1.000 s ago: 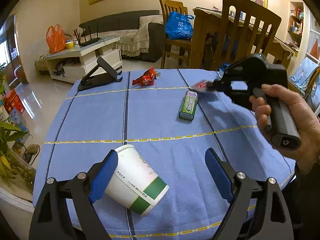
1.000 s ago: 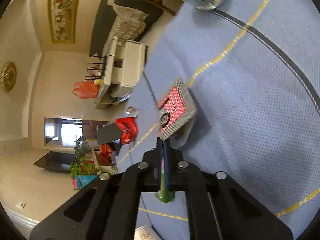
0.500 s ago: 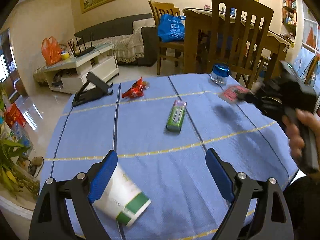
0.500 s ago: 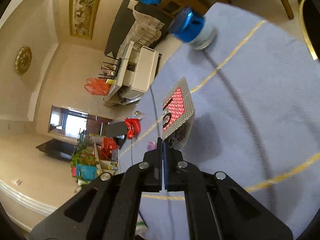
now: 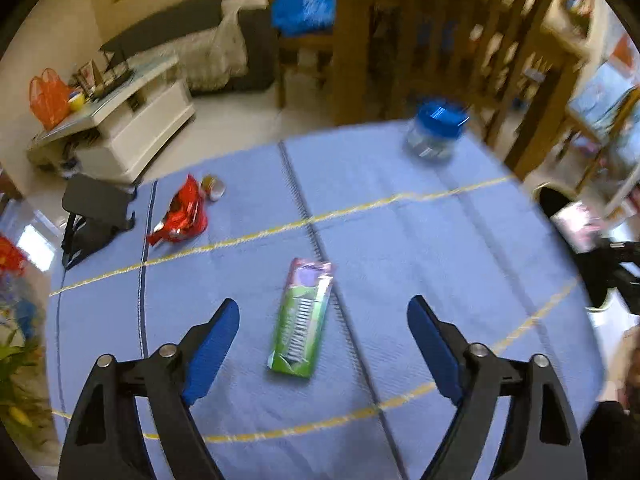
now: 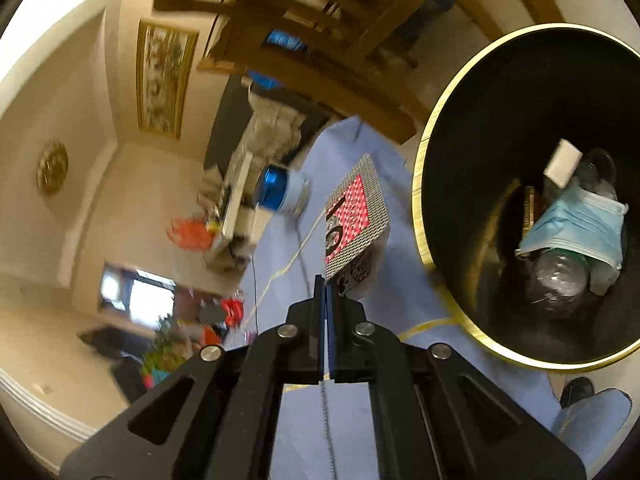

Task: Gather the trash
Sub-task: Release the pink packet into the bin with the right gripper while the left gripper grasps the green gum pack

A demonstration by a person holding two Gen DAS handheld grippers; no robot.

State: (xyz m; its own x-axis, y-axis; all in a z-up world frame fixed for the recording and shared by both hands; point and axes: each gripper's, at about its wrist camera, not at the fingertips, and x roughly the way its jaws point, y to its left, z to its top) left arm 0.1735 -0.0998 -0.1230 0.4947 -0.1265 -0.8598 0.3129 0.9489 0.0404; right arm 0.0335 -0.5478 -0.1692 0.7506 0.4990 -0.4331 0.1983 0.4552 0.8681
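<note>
My right gripper (image 6: 326, 280) is shut on a flat red-and-silver wrapper (image 6: 354, 220) and holds it in the air beside the gold rim of a black trash bin (image 6: 424, 216). The bin holds a blue face mask (image 6: 576, 228), a plastic bottle (image 6: 558, 280) and a white box. The wrapper also shows at the right edge of the left wrist view (image 5: 576, 226). My left gripper (image 5: 323, 312) is open above a green gum pack (image 5: 302, 320) on the blue tablecloth (image 5: 400, 240). A red crumpled wrapper (image 5: 182, 216) lies far left.
A blue-lidded jar (image 5: 436, 130) stands at the table's far edge. A black phone stand (image 5: 94, 214) sits at the far left corner. Wooden chairs (image 5: 440, 32) stand behind the table. A small round foil piece (image 5: 214, 188) lies by the red wrapper.
My right gripper has carried the wrapper off the table's right side to the bin. My left gripper has moved forward from the paper cup to over the green gum pack.
</note>
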